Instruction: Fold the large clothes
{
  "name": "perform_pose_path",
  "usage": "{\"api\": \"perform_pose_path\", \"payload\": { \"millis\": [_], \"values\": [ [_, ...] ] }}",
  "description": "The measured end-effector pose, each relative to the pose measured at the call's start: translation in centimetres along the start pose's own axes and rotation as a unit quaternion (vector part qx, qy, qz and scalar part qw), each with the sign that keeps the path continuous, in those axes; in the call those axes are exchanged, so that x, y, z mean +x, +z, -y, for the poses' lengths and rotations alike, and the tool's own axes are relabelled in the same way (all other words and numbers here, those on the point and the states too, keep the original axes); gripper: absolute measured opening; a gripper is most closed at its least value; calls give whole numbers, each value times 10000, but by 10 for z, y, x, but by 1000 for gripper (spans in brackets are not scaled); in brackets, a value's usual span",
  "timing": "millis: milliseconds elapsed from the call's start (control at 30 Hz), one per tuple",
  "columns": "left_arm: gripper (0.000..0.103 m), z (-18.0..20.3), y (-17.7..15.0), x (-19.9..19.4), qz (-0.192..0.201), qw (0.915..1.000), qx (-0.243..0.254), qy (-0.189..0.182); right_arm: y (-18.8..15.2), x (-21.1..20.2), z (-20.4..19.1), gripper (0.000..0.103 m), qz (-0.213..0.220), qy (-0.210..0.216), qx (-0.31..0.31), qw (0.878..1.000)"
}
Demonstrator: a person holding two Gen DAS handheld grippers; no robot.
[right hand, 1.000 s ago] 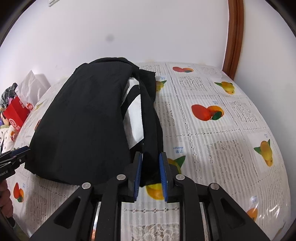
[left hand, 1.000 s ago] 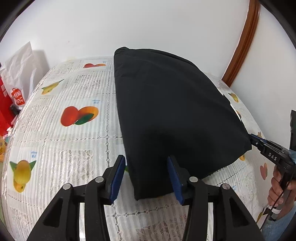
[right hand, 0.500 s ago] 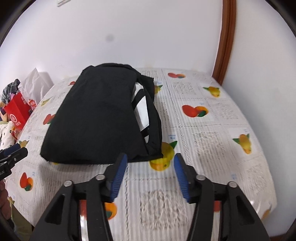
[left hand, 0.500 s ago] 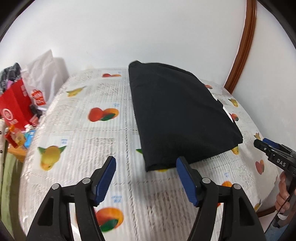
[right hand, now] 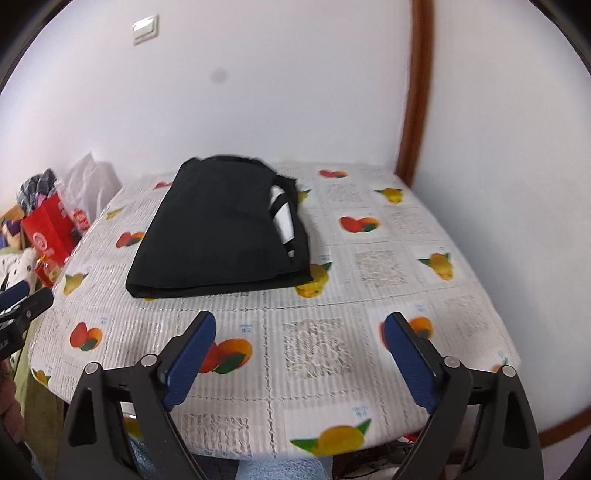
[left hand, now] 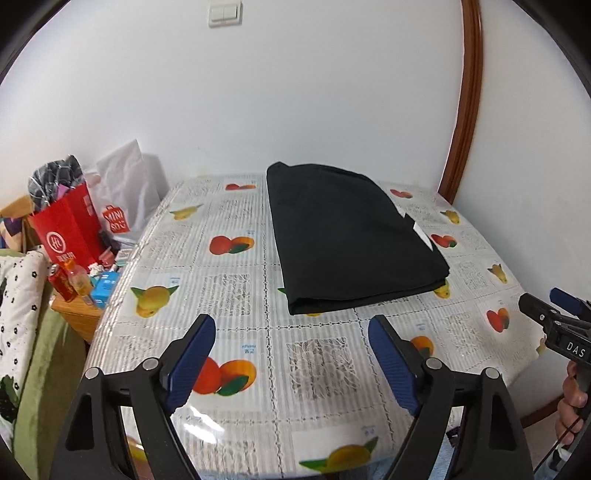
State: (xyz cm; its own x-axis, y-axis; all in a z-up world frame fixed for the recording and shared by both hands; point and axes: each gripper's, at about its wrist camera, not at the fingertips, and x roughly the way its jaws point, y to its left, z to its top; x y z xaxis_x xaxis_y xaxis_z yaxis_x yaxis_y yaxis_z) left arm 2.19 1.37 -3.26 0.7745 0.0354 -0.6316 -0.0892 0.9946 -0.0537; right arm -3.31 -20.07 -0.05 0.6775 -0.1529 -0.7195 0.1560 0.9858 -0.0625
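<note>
A black garment [left hand: 347, 236] lies folded into a rectangle on the fruit-print tablecloth [left hand: 236, 295], toward the far side of the table. In the right wrist view the same garment [right hand: 221, 236] shows white stripes at its right edge. My left gripper [left hand: 291, 325] hovers above the near part of the table, well short of the garment, its jaws opening with nothing between them. My right gripper [right hand: 300, 320] hangs likewise back from the cloth, jaws opening and empty. Each gripper's tip shows at the edge of the other's view.
Left of the table stand a red paper bag [left hand: 70, 232], a white shopping bag [left hand: 125, 192], bottles and small boxes on a low wooden stand [left hand: 77, 314]. A white wall with a light switch [left hand: 224, 13] backs the table; a brown door frame [left hand: 465, 99] rises at right.
Both grippers let go of the garment's near edge, opened wide and pulled back and up from it. The garment now lies flat and folded on the table.
</note>
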Motion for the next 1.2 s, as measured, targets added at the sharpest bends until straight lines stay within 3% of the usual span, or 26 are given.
{"api": "perform_pose_path", "payload": {
  "millis": [233,1200],
  "values": [
    [90,11,-5,-20,78,9998,157,5,-9,-29,10,101,242,-123,37,9996],
    [90,20,-15,-35,234,9995,210,58,-20,-46,9,102,294,-358,116,9989]
  ]
}}
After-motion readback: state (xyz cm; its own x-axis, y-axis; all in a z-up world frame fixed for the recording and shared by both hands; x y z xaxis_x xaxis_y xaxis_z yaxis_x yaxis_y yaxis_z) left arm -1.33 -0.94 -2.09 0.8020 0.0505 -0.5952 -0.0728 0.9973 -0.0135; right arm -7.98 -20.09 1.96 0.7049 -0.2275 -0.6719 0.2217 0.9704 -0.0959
